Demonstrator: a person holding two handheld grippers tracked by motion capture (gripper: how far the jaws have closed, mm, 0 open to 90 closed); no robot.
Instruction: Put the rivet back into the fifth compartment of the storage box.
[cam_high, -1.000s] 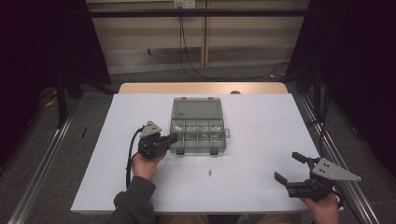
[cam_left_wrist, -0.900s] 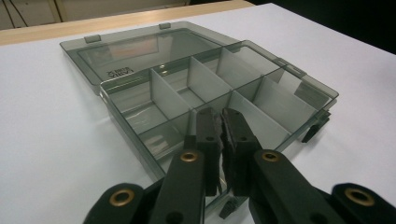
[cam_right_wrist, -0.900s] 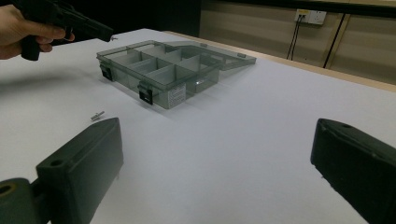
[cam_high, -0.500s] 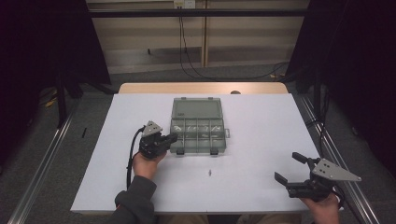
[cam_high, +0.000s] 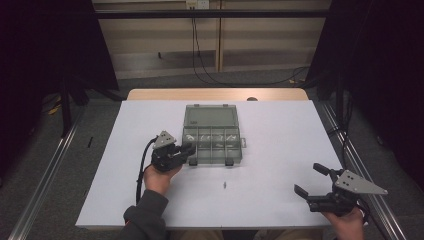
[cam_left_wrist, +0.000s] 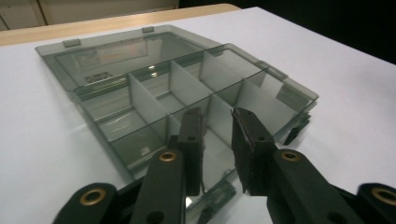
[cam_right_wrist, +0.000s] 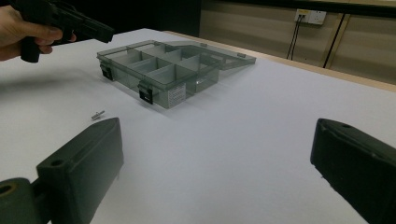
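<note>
A smoky clear compartment box (cam_high: 212, 140) lies open mid-table, its lid (cam_high: 210, 116) flat behind it. My left gripper (cam_high: 187, 150) hovers at the box's front left corner. In the left gripper view, the left gripper (cam_left_wrist: 217, 114) has its jaws over the front compartments of the box (cam_left_wrist: 187, 88). These jaws have just been opening; a narrow gap shows and nothing is between them. My right gripper (cam_high: 308, 178) rests near the front right of the table, open wide and holding nothing. A small metal screw (cam_high: 225, 184) lies on the white surface in front of the box.
The white tabletop (cam_high: 280, 135) ends in a wooden strip (cam_high: 215, 94) at the far edge. In the right gripper view, the right gripper (cam_right_wrist: 217, 130) faces the box (cam_right_wrist: 159, 70) and the screw (cam_right_wrist: 97, 115). Metal rails flank the table.
The left gripper's jaws have parted a little at the box's front left corner. The right hand has stayed put.
</note>
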